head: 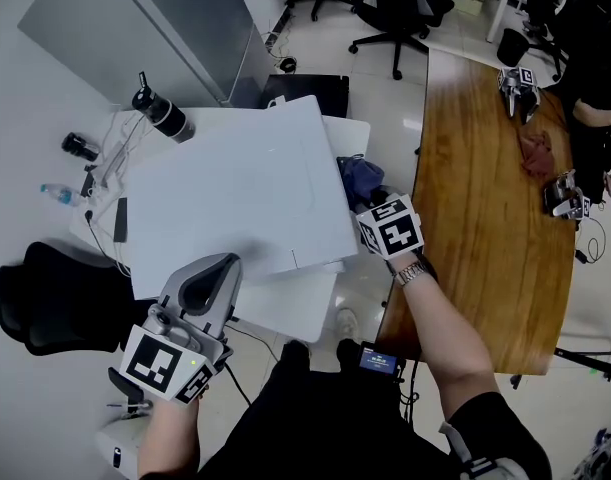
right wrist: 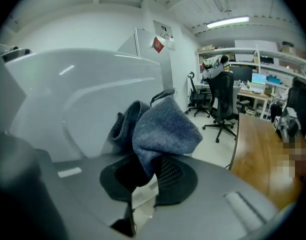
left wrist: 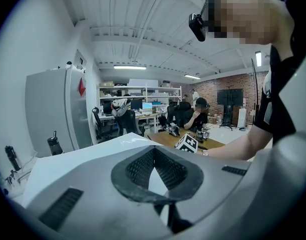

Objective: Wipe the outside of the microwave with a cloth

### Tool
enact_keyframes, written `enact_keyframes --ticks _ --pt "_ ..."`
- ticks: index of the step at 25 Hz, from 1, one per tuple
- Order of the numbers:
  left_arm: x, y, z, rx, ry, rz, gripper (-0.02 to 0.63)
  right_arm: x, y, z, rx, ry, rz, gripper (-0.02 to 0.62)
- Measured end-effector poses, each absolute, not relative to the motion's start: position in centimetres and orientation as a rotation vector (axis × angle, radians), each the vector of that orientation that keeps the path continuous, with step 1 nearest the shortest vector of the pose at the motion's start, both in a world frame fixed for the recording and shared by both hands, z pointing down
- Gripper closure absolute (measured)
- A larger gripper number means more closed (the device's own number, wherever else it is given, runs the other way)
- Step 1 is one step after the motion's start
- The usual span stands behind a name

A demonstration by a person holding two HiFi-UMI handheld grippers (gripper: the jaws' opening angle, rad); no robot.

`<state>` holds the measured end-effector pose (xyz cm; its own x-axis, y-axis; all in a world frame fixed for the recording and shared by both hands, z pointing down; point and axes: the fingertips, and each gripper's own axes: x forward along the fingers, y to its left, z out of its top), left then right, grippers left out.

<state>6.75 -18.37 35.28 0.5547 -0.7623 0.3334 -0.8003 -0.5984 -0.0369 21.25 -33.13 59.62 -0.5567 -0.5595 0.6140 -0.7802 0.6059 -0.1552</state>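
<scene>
Our right gripper (right wrist: 147,173) pinches the blue cloth (right wrist: 163,129) at the microwave's (head: 245,183) right side. Our left gripper (head: 213,273), pressed together and empty, hangs over its near edge.

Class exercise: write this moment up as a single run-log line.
right gripper: shut on blue cloth, by right side of microwave | left gripper: jaws together, empty, at microwave's near left corner

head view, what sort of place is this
Probably an open-plan office or lab workspace: rolling office chairs, a long wooden table, and, in the left gripper view, stocked shelves at the far end of the room.
</scene>
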Motion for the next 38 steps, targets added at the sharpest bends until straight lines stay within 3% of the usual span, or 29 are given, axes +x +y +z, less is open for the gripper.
enact_keyframes --ticks 19,38 --pt "5.7 -17.7 34.8 2.622 -1.429 0.519 0.601 22.0 -31.9 66.9 0.988 -2.173 0.648 0.557" --pt "1.4 -12.3 32.1 2.68 -1.435 0.316 0.601 26.9 -25.8 61.2 1.179 -2.047 0.533 0.557"
